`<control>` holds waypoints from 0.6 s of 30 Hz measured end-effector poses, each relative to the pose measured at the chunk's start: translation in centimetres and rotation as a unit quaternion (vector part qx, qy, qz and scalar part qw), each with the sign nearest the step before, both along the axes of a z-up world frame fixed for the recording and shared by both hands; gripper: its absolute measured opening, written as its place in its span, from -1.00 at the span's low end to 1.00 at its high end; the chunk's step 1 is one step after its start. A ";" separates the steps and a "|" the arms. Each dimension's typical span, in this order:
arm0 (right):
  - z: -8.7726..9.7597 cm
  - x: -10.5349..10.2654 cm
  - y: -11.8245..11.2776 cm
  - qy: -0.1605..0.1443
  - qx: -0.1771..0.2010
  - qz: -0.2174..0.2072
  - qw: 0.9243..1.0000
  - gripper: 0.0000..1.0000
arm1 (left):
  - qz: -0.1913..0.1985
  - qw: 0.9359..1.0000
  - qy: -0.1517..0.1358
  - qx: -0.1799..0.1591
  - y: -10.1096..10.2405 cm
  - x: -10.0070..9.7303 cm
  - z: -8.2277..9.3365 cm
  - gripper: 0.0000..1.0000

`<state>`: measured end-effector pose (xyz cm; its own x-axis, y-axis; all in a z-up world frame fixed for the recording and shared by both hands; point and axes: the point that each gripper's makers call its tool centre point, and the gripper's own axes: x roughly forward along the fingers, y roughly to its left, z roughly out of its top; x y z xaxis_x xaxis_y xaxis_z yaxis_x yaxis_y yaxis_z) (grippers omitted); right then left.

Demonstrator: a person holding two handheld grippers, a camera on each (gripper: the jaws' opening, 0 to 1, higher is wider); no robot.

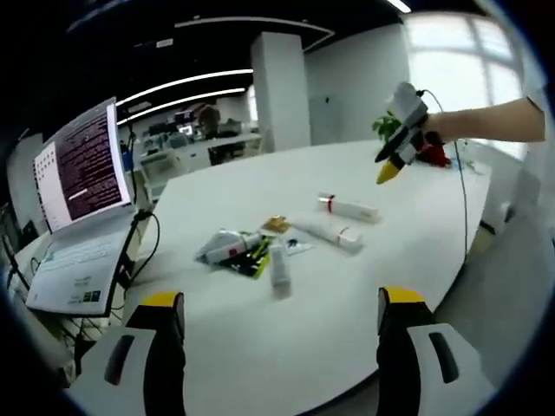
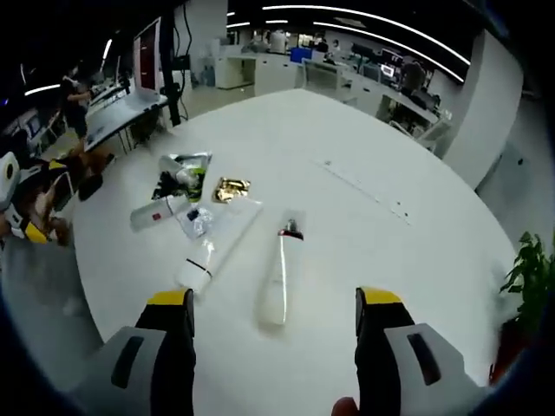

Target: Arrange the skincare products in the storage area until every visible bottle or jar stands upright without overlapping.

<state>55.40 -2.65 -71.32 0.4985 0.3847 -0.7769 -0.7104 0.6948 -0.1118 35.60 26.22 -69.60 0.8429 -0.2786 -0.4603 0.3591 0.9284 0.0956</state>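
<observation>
Both grippers, left (image 1: 280, 321) and right (image 2: 273, 322), hover with jaws open and empty over the table (image 2: 364, 130). Tubes (image 2: 277, 277) lie flat mid-table (nothing upright yet); next, grasp the nearest.

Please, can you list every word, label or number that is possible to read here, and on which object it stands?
No text can be read.
Laptop screen: lines of text, too small and blurred.
White tubes: red marks, no legible letters.
Green packet: print too blurred.
Gold packet: nothing legible.
</observation>
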 end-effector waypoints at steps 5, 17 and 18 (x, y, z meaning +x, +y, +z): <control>-0.2 1.7 0.6 0.006 -0.003 -0.001 1.000 0.51 | -0.001 1.000 0.001 0.001 0.1 0.1 -0.1 0.68; -2.8 4.9 2.4 0.053 -0.021 -0.002 0.998 0.35 | -0.013 1.000 0.007 0.003 -0.7 -0.1 0.0 0.67; -3.1 4.9 2.4 0.057 -0.022 -0.001 0.998 0.33 | -0.014 1.000 0.007 0.004 -0.8 -0.1 0.0 0.67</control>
<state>60.31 -0.26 -74.40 0.4058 0.3482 -0.8450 -0.7190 0.6924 -0.0600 35.47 25.43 -69.63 0.8280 -0.2987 -0.4746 0.3865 0.9171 0.0972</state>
